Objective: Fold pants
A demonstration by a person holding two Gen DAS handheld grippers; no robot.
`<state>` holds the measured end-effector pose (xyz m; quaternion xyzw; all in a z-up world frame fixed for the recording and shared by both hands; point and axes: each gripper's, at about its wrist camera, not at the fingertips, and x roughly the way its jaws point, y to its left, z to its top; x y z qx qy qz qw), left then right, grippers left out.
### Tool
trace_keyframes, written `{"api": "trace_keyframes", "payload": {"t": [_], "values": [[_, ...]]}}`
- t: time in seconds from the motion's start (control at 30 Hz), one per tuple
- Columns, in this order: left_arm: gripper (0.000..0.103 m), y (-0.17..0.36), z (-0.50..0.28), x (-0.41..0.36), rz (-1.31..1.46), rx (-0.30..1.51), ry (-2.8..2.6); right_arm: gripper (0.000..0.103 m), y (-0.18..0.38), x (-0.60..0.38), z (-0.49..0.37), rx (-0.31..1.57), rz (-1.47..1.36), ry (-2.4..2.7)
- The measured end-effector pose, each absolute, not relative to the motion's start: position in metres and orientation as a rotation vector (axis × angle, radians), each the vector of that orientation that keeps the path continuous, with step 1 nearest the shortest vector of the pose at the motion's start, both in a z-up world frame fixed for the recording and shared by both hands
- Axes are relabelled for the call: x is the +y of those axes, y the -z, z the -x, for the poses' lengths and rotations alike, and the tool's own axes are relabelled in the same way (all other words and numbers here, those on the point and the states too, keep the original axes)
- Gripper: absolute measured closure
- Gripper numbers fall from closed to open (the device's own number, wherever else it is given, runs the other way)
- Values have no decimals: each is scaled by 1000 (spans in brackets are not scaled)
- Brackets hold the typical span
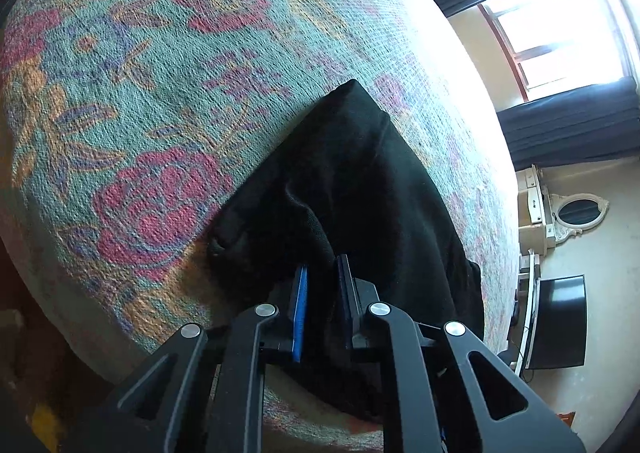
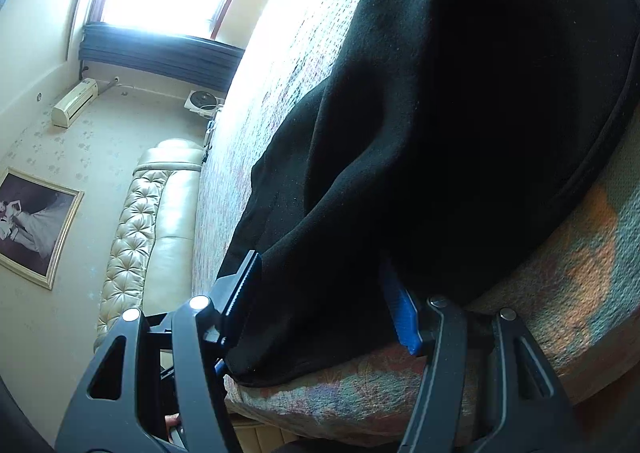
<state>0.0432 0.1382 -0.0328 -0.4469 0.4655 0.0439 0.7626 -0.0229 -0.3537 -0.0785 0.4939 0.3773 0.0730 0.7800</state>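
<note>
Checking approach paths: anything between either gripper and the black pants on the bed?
Nothing visible. The left gripper is already shut on a fold of the black pants; the right gripper has fabric between its open fingers, on the floral bedspread.

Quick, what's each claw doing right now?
Left claw: closed on the black pants.
Right claw: open, with pants fabric between its fingers.

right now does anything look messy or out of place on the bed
Only the black fabric pants: they lie bunched with raised ridges, not flat, at the edge of the floral woven bedspread. The left gripper is clamped on a fold; cloth sits between the right gripper's wider jaws. Nothing looks spilled or damaged.
</note>
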Motion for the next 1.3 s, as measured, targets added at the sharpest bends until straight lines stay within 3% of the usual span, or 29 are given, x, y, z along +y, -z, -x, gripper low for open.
{"api": "trace_keyframes", "payload": {"t": [0.07,0.1,0.13,0.2,0.37,0.87,0.97,1.07,1.1,1.13,1.17,1.3], "values": [[89,33,-42,140,980,1012,-94,47,77,-349,21,824,-1031,-151],[90,34,-42,140,990,1011,-94,58,77,-346,20,832,-1016,-150],[90,34,-41,141,999,1010,-94,77,79,-343,18,845,-1017,-160],[91,36,-39,144,1010,1005,-98,91,88,-339,15,876,-1051,-186],[93,28,-30,152,982,984,-133,96,81,-334,25,825,-1084,-197],[90,36,-13,163,965,1002,-176,96,103,-336,45,918,-1165,-209],[88,24,-7,156,908,990,-178,90,99,-339,44,935,-1209,-225],[86,10,8,147,855,983,-184,66,83,-345,50,939,-1188,-194],[77,7,12,144,842,982,-186,53,75,-348,53,928,-1178,-178],[70,3,17,140,836,976,-180,51,65,-353,56,909,-1168,-171],[56,1,19,139,835,967,-170,51,56,-359,57,895,-1156,-172],[48,-7,11,121,775,948,-80,50,24,-411,54,804,-1161,-106]]}}
